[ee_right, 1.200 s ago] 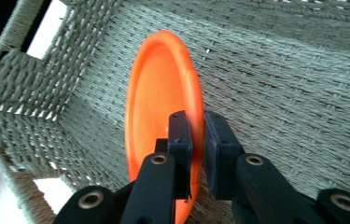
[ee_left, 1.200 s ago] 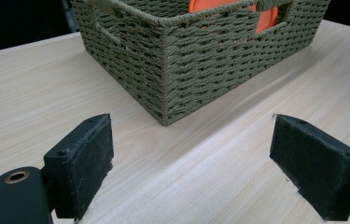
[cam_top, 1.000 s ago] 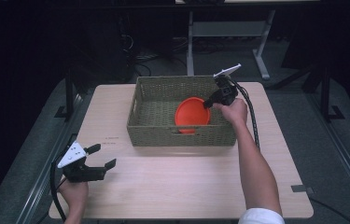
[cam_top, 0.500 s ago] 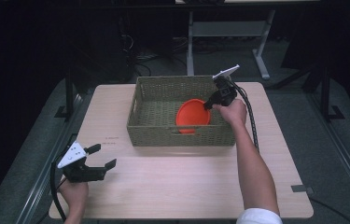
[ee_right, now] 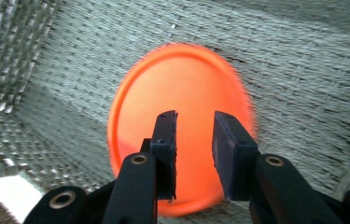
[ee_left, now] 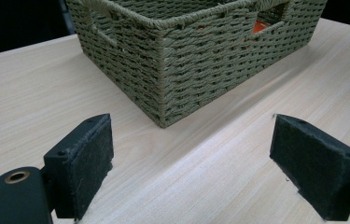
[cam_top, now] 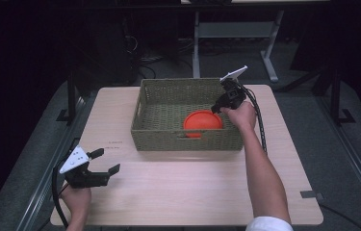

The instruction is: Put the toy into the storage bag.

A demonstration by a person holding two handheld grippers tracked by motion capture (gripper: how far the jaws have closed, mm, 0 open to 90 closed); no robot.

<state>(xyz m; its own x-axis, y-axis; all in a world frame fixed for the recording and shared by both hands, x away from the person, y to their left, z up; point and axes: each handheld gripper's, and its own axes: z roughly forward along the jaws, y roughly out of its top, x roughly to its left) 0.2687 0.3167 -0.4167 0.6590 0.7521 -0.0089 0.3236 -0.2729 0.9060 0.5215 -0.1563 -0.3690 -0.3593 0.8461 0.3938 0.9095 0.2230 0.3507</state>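
An orange plate [cam_top: 202,122] lies in the woven basket [cam_top: 168,139], at its near right by the front wall. My right gripper [cam_top: 215,109] hangs over the basket's right rim, pointing down at the plate. In the right gripper view the plate [ee_right: 186,79] looks blurred beyond the right gripper [ee_right: 195,126]. Its jaws have just been opening and stand a little apart, with nothing pressed between the pads. My left gripper [cam_top: 106,161] rests at the table's front left, open and empty. The left gripper [ee_left: 193,163] faces a corner of the basket [ee_left: 182,56].
The basket stands at the back middle of the wooden table [cam_top: 192,192]. A metal stand [cam_top: 231,29] is behind the table on the dark floor. Bare tabletop lies in front of the basket and to both sides.
The plate, which stood tilted at the right gripper's jaws, has dropped and now lies lower and flatter in the basket. The right jaws have parted slightly. The left gripper has not moved.
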